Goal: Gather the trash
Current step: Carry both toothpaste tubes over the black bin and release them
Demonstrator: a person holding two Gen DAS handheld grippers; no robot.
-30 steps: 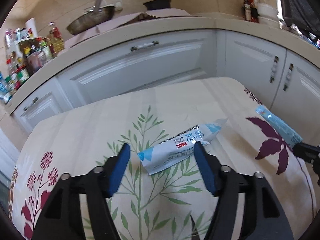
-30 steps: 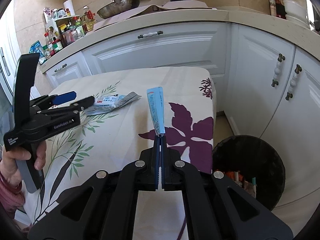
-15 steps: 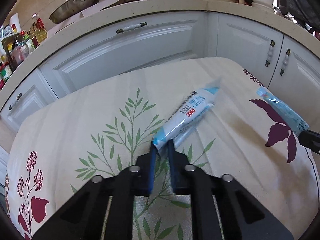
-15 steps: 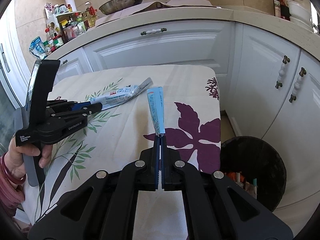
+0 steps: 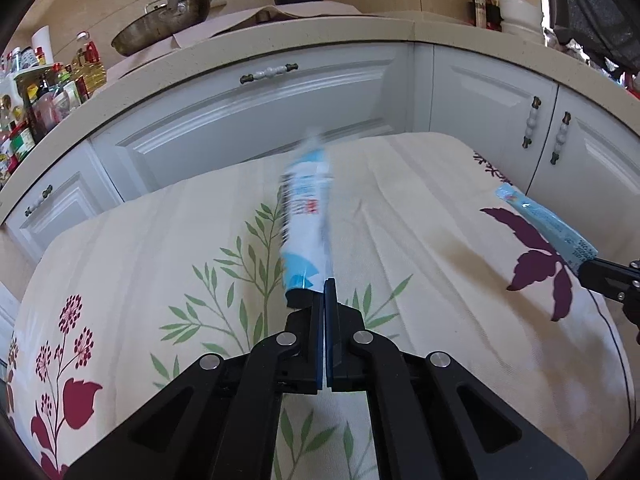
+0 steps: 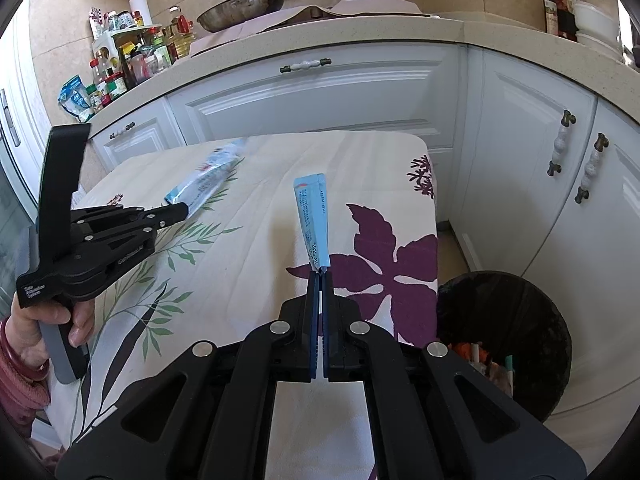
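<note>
My left gripper [image 5: 323, 294] is shut on one end of a white and blue wrapper [image 5: 306, 224], which sticks up and forward above the floral tablecloth [image 5: 420, 240]. The right wrist view shows the same gripper [image 6: 182, 210] and wrapper [image 6: 204, 178] at the left. My right gripper [image 6: 320, 274] is shut on a thin blue sachet [image 6: 312, 220] that stands upright over the cloth. That sachet [image 5: 548, 222] and the right gripper's fingers [image 5: 608, 276] show at the right edge of the left wrist view.
A black trash bin [image 6: 504, 340] with some litter inside stands on the floor right of the table. White cabinets [image 6: 320, 96] and a beige counter [image 5: 280, 36] wrap the far side and right. A pan [image 5: 160, 32], pot and bottles [image 6: 132, 56] sit on the counter.
My left gripper closed on the white and blue wrapper and lifted it off the cloth, swinging it upright. My right gripper kept holding the blue sachet and rose slightly.
</note>
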